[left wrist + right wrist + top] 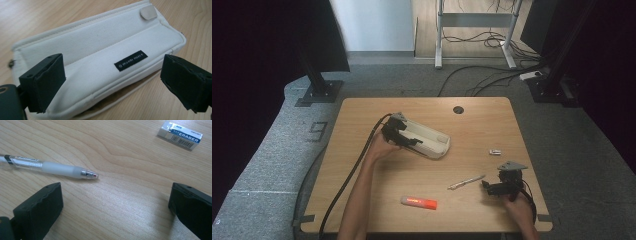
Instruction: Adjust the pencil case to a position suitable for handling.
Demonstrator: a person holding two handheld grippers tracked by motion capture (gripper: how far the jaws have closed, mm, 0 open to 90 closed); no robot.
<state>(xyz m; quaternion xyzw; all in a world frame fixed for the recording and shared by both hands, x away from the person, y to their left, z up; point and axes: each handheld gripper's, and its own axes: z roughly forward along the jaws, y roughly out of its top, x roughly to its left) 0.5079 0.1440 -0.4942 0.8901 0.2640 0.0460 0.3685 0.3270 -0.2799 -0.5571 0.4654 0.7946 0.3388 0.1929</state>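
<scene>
Left tool (404, 135), jaws wide, is straddling white pencil case (427, 140) at counter (362, 200) centre; right tool (498, 189), also wide, is approaching pen (466, 182) at its 10 o'clock—should centre on grip w/ level jaws.

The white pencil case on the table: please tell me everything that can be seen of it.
The pencil case is a long pouch of off-white fabric with stitched seams. It has a small black label with white print on its side and a pale tab near its far end. It lies flat on the wooden table. The left gripper is at its near end with its jaws wide open on either side; whether they touch the fabric cannot be told.
</scene>
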